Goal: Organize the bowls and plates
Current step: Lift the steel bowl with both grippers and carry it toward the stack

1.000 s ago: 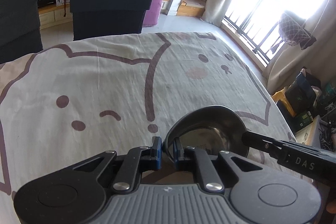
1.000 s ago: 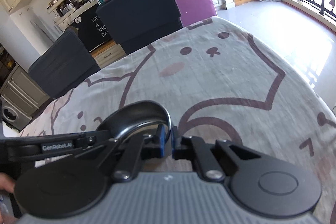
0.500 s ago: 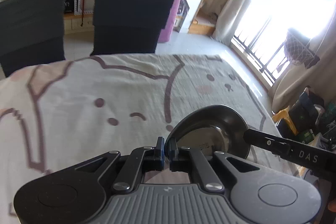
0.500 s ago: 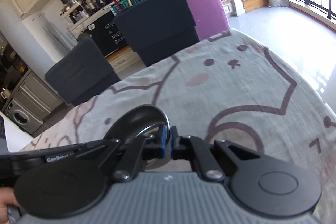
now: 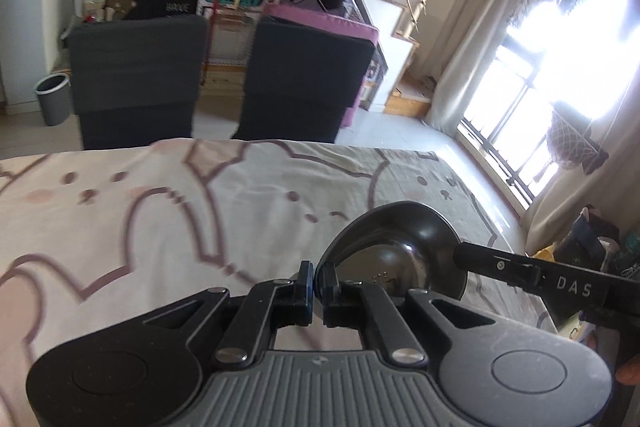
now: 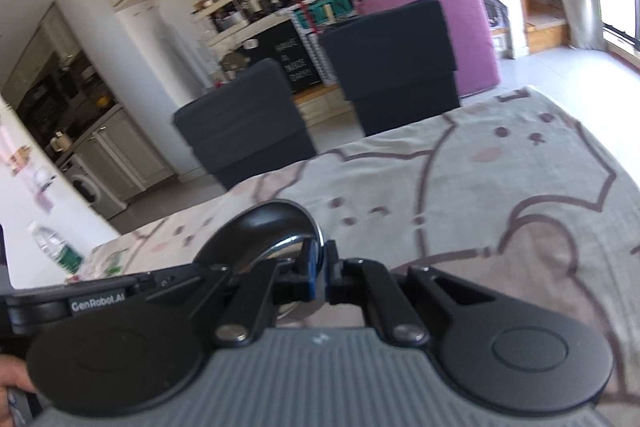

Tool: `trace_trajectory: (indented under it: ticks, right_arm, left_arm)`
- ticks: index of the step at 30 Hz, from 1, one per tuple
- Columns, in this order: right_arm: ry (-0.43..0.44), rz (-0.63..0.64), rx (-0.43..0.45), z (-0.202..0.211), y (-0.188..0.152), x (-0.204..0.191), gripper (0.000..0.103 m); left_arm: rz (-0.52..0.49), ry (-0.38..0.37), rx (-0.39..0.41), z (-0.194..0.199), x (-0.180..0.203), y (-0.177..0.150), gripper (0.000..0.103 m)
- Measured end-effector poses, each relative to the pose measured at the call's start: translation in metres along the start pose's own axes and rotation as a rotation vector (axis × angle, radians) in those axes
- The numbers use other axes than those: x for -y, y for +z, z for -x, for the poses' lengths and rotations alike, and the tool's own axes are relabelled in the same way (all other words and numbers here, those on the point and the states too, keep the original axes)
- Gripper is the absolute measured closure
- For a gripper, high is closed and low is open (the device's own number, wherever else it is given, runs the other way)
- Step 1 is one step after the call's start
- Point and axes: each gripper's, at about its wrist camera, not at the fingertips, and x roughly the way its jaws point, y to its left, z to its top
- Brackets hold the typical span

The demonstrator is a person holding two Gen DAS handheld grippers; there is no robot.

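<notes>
A shiny dark metal bowl [image 5: 396,251] hangs above the table between my two grippers. My left gripper [image 5: 319,281] is shut on the bowl's left rim, its blue pads pinching the thin edge. The right gripper [image 5: 520,273] reaches in from the right and meets the opposite rim. In the right wrist view the same bowl [image 6: 260,231] sits just left of my right gripper [image 6: 320,267], which is shut on its rim, while the left gripper [image 6: 100,303] comes in from the left. No plates or other bowls show.
The table wears a pale cloth with cartoon cats [image 5: 160,219]. Two dark chairs [image 5: 136,79] [image 5: 308,79] and a purple one [image 6: 476,27] stand at its far side. A water bottle [image 6: 56,247] lies at the left. A grey bin [image 5: 54,99] is on the floor.
Both grippers have risen with the bowl held between them and moved back and leftward over the table, so more of the room and chairs shows. Both sets of jaws closed tighter on the rim.
</notes>
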Motion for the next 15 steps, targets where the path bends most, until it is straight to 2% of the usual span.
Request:
trace_trajectory:
  ticks: [8,15]
  right_arm:
    - [0.084,0.042,-0.009,0.028,-0.039,-0.065,0.098]
    - [0.158,-0.004,-0.070,0.026,-0.074,-0.101,0.098]
  left_arm:
    - [0.031,0.050,0.057,0.082,-0.043,-0.034,0.099]
    - [0.088,0.099,0.074,0.130,-0.087,-0.071,0.098]
